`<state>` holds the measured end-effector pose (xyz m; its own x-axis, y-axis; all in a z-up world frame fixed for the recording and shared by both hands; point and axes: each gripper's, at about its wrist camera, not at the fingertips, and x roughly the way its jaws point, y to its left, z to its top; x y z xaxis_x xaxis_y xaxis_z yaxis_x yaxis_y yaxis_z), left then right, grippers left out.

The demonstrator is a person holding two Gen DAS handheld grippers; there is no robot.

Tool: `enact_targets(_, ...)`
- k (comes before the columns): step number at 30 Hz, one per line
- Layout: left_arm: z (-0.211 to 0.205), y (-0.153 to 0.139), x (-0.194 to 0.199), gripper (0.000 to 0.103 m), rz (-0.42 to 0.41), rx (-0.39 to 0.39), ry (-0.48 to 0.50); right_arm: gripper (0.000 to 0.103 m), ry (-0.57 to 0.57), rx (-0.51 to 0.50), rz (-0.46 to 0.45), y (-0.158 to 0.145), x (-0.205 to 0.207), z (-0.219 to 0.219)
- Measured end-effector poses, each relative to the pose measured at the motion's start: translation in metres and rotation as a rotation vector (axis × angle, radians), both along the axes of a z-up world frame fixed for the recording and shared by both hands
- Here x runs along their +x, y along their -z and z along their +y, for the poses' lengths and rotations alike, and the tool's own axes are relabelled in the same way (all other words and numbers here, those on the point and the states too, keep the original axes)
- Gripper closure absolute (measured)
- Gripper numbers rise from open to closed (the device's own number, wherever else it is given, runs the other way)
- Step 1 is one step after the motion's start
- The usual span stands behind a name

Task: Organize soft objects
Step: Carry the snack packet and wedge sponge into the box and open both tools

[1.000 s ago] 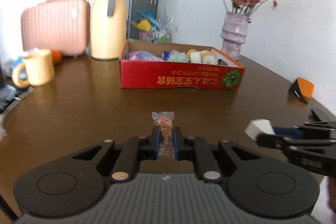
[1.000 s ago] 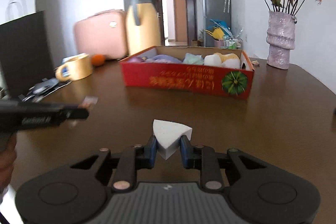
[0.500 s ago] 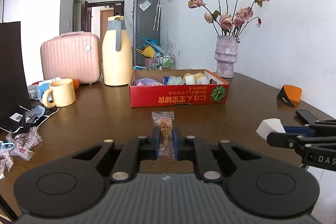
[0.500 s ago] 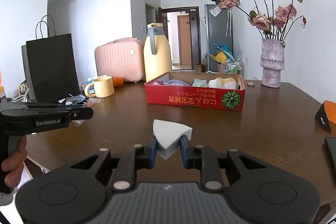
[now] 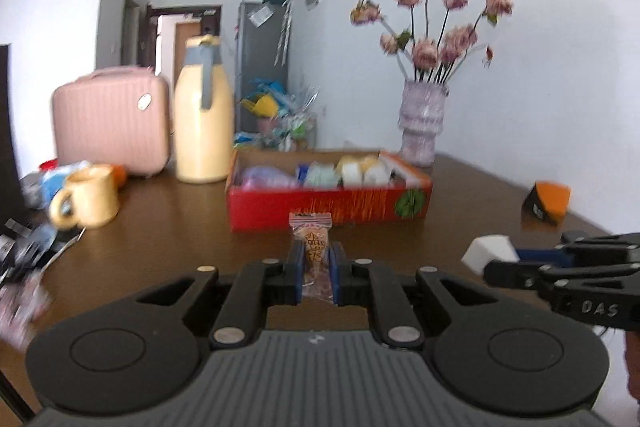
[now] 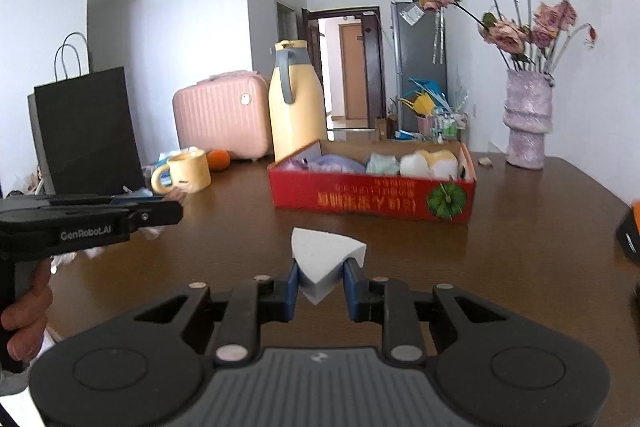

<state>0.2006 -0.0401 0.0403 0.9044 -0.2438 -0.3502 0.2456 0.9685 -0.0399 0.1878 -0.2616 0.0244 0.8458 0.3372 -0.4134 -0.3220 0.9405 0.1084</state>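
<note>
Meanwhile both tools are showing more of the room than a second ago: in the left wrist view the red box point(image 5: 328, 197) was filling the upper middle of the frame, and now it is sitting in the centre with the ceiling and doorway appearing above it. In the right wrist view the black paper bag point(image 6: 90, 131) and the full height of the flowers in the vase point(image 6: 527, 121) are now coming into frame. Neither grip is changing.

The left tool point(image 5: 314, 269) is pinching a wrapped snack point(image 5: 312, 247) between its narrow blue pads; the packet is standing upright, its crimped top poking above the fingertips, just below the box's front wall in the picture. The right tool point(image 6: 320, 281) is clamping a white wedge-shaped sponge point(image 6: 326, 261), whose broad end is sticking up and forward past the pads, lower centre of its view. In the left view, that sponge point(image 5: 490, 253) and the right tool are showing at the lower right edge.

The box is resting on the brown surface point(image 6: 520, 227), with soft pastel items inside. A yellow mug point(image 5: 90, 203) is standing at the left, a pink case point(image 5: 112, 121) and a yellow jug point(image 5: 202, 115) behind.
</note>
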Motion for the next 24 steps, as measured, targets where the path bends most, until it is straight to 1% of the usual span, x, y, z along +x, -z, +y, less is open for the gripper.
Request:
enact_targets(3, 0.001, -0.017, 0.042, 0.09, -0.021, -0.009, 0.03, 0.079, -0.027, 0.014, -0.02, -0.016, 0.048, 0.0)
enact_targets(4, 0.002, -0.024, 0.062, 0.09, -0.027, -0.011, 0.038, 0.079, -0.036, 0.019, -0.026, -0.021, 0.065, 0.001)
enact_targets(6, 0.003, -0.034, 0.101, 0.09, -0.024, -0.012, 0.049, 0.079, -0.061, 0.035, -0.029, -0.033, 0.11, 0.003)
enact_targets(9, 0.005, -0.042, 0.169, 0.09, 0.028, -0.029, 0.046, 0.079, -0.095, 0.07, -0.008, -0.045, 0.178, 0.01)
enact_targets(10, 0.006, -0.042, 0.192, 0.09, 0.056, -0.044, 0.038, 0.079, -0.102, 0.097, 0.016, -0.047, 0.206, 0.012)
enact_targets(12, 0.008, -0.037, 0.237, 0.09, 0.125, -0.065, 0.038, 0.079, -0.111, 0.149, 0.071, -0.045, 0.257, 0.015)
enact_targets(15, 0.01, -0.018, 0.292, 0.09, 0.229, -0.078, 0.011, 0.078, -0.102, 0.161, 0.138, -0.033, 0.324, 0.025)
enact_targets(18, 0.012, 0.003, 0.33, 0.09, 0.299, -0.081, 0.024, 0.078, -0.074, 0.167, 0.237, -0.009, 0.381, 0.035)
enact_targets(20, 0.011, 0.015, 0.35, 0.088, 0.339, -0.082, 0.037, 0.077, -0.055, 0.152, 0.287, 0.008, 0.404, 0.043)
enact_targets(22, 0.011, 0.025, 0.361, 0.071, 0.365, -0.082, 0.034, 0.072, -0.039, 0.135, 0.323, 0.023, 0.418, 0.048)
enact_targets(23, 0.013, 0.028, 0.362, 0.057, 0.366, -0.089, 0.033, 0.068, -0.028, 0.131, 0.327, 0.029, 0.421, 0.05)
enact_targets(24, 0.014, 0.03, 0.363, 0.056, 0.364, -0.097, 0.037, 0.065, -0.026, 0.129, 0.328, 0.032, 0.424, 0.052)
